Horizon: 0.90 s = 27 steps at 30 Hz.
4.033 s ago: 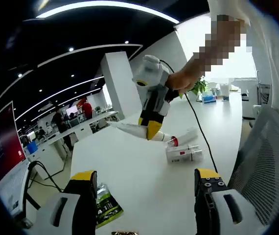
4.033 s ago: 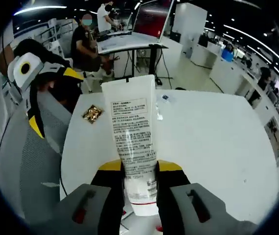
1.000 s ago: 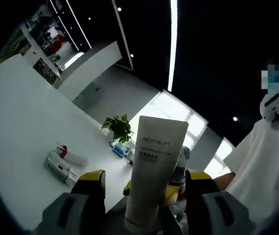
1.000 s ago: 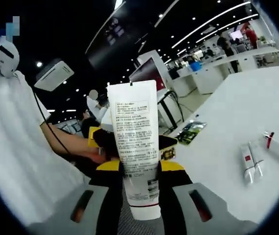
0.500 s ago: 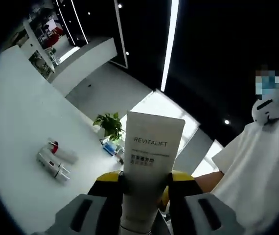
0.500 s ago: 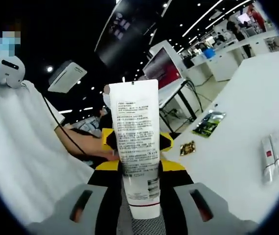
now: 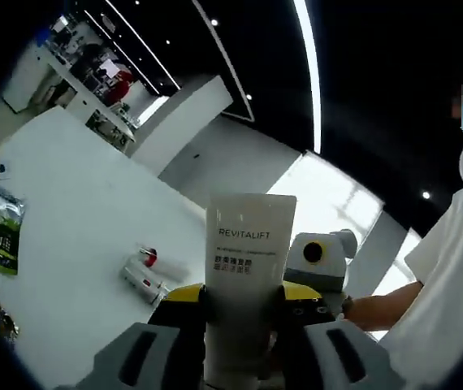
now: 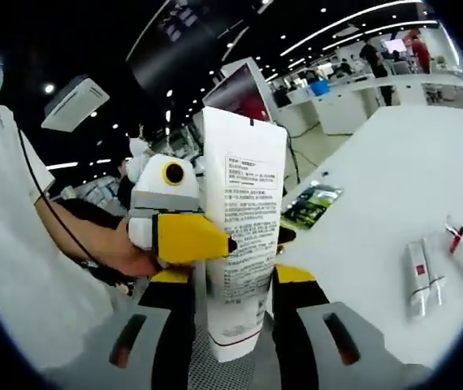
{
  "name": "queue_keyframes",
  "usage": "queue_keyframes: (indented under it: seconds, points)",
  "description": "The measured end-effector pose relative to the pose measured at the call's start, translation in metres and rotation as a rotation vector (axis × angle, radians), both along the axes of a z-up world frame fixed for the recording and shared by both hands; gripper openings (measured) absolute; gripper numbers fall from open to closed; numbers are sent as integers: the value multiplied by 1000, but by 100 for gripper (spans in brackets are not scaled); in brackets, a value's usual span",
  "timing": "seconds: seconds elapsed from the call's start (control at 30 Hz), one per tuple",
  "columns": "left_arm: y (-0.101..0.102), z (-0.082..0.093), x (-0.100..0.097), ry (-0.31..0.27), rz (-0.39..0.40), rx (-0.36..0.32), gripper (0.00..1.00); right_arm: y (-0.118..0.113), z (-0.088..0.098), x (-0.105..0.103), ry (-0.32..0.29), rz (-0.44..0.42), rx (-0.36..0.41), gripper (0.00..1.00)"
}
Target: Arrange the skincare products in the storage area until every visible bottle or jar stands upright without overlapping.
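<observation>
Left gripper (image 7: 244, 325): in my left gripper view its two jaws stand pressed against the sides of the white tube, one on each flank, so I read it as clamped on the tube.
Right gripper (image 8: 235, 301): in my right gripper view the tube sits between its jaws, but I see a slight gap on either side, so I cannot tell whether they grip or have let go. The same gripper appears in my left gripper view behind the tube, held in a hand (image 7: 361, 309).
White tube (image 7: 246, 268): held upright and off the table between both grippers; the front, printed REVITALIFT, faces my left camera, and the fine-print back (image 8: 244, 244) faces my right camera.
Left gripper, seen from the right: its yellow jaw tip (image 8: 191, 238) touches the tube's left edge about halfway up.
White table (image 7: 61, 244): lies well below and behind the held tube.
Two slim tubes (image 8: 421, 276): lying flat side by side on the table, touching, not upright; also seen in my left gripper view (image 7: 144, 280).
Red-capped item (image 8: 456, 236): lying flat just beside the two slim tubes.
Green packet (image 7: 0, 231): flat on the table, well apart from the tubes.
Person: white sleeve (image 8: 12, 244) and forearm at the edge of my right gripper view.
</observation>
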<state>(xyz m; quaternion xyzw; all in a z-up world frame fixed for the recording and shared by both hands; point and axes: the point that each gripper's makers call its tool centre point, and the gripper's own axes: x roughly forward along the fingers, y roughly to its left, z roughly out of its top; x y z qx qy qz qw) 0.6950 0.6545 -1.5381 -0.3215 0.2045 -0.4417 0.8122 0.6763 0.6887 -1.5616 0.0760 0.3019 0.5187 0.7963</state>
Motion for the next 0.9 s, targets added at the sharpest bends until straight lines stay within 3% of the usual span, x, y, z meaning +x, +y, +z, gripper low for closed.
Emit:
queue_keyframes:
  seconds: [0.17,0.33,0.47,0.5,0.57,0.63,0.73,0.9]
  points:
    - [15,-17,16,36,92,72,34,2,-3,7,-63,-74,-72,30]
    - [25,-16,25,73,143,18,34,11,-13,12,-40,-107,-106,30]
    - [22,-14,22,82,137,10,34,7,-26,19,-124,-96,-248,23]
    - [22,-16,23,77,144,29,34,9,-27,18,-107,-96,-239,22]
    - [25,-18,25,92,151,16,35,6,-25,20,-133,-94,-241,19]
    - [28,-16,26,150,161,-39,35,-3,-22,23,-150,-89,-231,16]
    - [21,-13,23,109,129,-24,35,-7,-19,22,-142,-55,-219,14]
    - [15,-7,17,71,79,-43,34,-15,-11,17,-78,-22,-124,12]
